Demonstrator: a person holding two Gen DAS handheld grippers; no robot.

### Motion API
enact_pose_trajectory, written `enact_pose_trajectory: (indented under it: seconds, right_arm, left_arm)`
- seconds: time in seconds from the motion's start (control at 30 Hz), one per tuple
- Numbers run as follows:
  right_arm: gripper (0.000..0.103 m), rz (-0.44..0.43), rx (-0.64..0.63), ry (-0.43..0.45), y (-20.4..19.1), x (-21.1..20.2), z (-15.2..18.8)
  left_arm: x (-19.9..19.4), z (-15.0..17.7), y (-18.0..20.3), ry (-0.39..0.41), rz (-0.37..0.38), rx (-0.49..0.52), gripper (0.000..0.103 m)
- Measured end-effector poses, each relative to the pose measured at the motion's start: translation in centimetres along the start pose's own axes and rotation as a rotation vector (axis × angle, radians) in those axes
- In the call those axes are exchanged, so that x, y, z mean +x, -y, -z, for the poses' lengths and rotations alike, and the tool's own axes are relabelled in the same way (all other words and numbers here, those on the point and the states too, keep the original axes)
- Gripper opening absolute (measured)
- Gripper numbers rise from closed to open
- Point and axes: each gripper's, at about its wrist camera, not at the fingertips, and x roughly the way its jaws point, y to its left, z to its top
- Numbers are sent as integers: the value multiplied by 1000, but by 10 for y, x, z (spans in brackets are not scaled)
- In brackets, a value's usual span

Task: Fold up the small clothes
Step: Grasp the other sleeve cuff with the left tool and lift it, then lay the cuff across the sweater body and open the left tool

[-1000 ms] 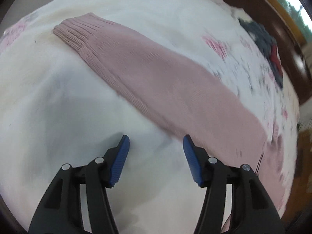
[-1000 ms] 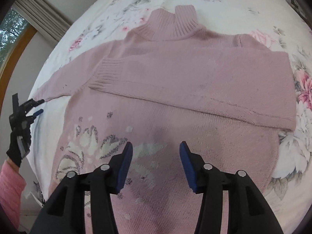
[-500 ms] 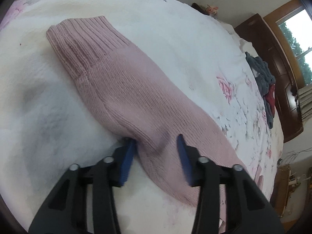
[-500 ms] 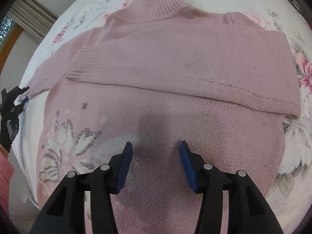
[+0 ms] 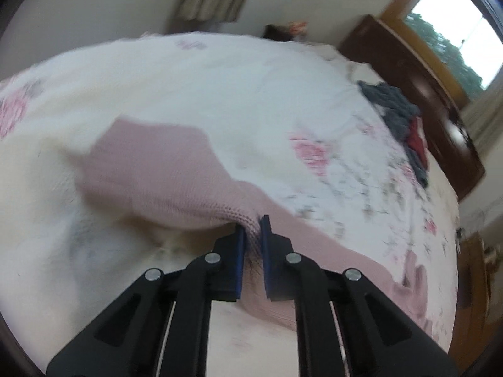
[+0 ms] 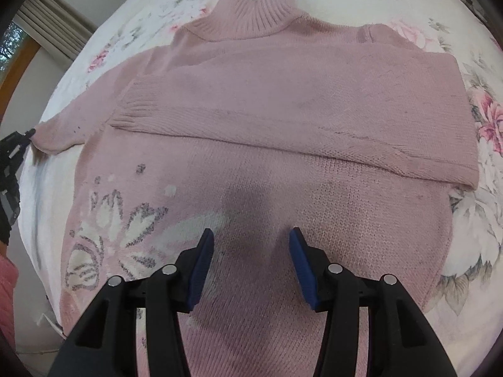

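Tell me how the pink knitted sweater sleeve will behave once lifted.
The pink knitted sweater sleeve will probably flop: it already sags either side of the left gripper pinching it. Its ribbed cuff likely dangles. The coarse knit seems unlikely to slip.

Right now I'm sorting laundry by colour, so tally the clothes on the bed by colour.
Pink: 1, the sweater, its sleeve pinched in the left gripper
Dark grey: 1, a crumpled garment
Red: 1, a garment beside the grey one
Total: 3; that far heap is blurred.
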Motion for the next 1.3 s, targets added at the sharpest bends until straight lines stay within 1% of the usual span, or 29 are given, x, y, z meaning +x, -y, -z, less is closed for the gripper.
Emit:
enact_pose_trajectory:
  seconds: [0.13, 0.27, 0.33, 0.43, 0.6, 0.7, 0.77, 0.87, 1.03, 1.07, 1.13, 1.2, 1.27, 1.3]
  right_arm:
    - [50, -4, -4, 18, 1, -10, 2]
    - [50, -10, -1, 34, 4, -19, 2]
    - [50, -8, 3, 40, 6, -22, 2]
    - [50, -9, 12, 49, 11, -26, 3]
    - [50, -12, 29, 57, 21, -28, 4]
    - [50, -20, 41, 59, 28, -29, 5]
    - [50, -21, 45, 58, 31, -29, 6]
    - [50, -27, 53, 57, 34, -29, 7]
    - [50, -30, 62, 46, 38, -22, 7]
    - [50, -32, 66, 42, 38, -20, 8]
    - [50, -30, 73, 33, 40, -17, 8]
    - [50, -28, 77, 25, 40, -14, 8]
    - [50, -28, 80, 16, 40, -12, 6]
    - [50, -28, 79, 15, 39, -13, 5]
  left_arm:
    - [-19, 13, 42, 16, 68, 90, 8]
    - [-28, 35, 91, 6, 137, 179, 8]
    - [-26, 47, 113, -9, 170, 211, 8]
    - [-24, 69, 144, -32, 224, 231, 8]
    - [-11, 115, 197, -89, 295, 276, 8]
    - [2, 142, 220, -124, 320, 284, 8]
    - [14, 159, 231, -151, 313, 299, 8]
    - [33, 177, 234, -193, 287, 316, 8]
    - [61, 198, 218, -282, 254, 284, 9]
    - [68, 204, 214, -306, 249, 277, 10]
    - [75, 210, 209, -329, 226, 280, 15]
    - [85, 217, 204, -383, 225, 274, 15]
    - [84, 220, 199, -410, 237, 282, 15]
    - [79, 218, 197, -425, 254, 284, 22]
